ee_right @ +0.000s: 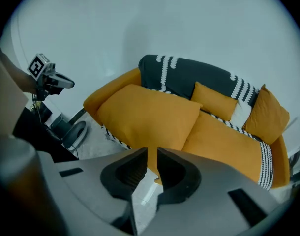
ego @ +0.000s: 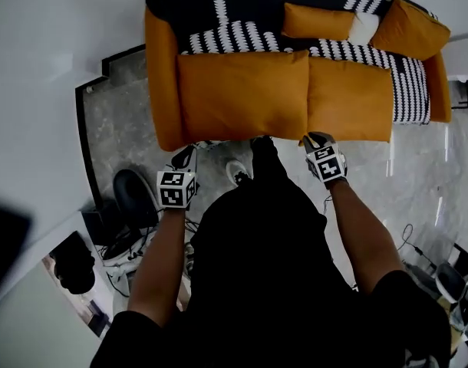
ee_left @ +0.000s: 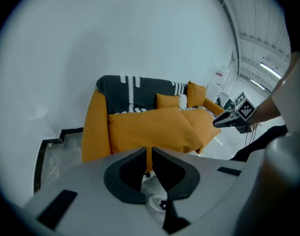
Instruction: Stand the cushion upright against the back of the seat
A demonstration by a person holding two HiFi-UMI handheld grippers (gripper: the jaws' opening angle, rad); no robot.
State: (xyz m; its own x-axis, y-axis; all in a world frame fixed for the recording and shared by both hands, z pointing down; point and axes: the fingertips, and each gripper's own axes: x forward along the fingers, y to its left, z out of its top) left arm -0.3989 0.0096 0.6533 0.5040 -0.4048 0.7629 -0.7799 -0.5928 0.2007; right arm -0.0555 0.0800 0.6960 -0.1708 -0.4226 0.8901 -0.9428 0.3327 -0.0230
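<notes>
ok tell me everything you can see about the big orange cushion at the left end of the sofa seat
The big orange cushion is a plump, roughly square pad in plain orange fabric with seamed edges. It lies flat on the sofa seat, not upright, beside the orange armrest. Its back edge meets the black-and-white throw; its right side presses against the second orange cushion. The left gripper and right gripper are shut and empty, not holding it.

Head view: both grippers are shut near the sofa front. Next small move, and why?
Probably open both jaws. The left gripper and right gripper are shut and empty, close to the front edge of the large cushion lying flat on the sofa; open jaws could take its front corners.
</notes>
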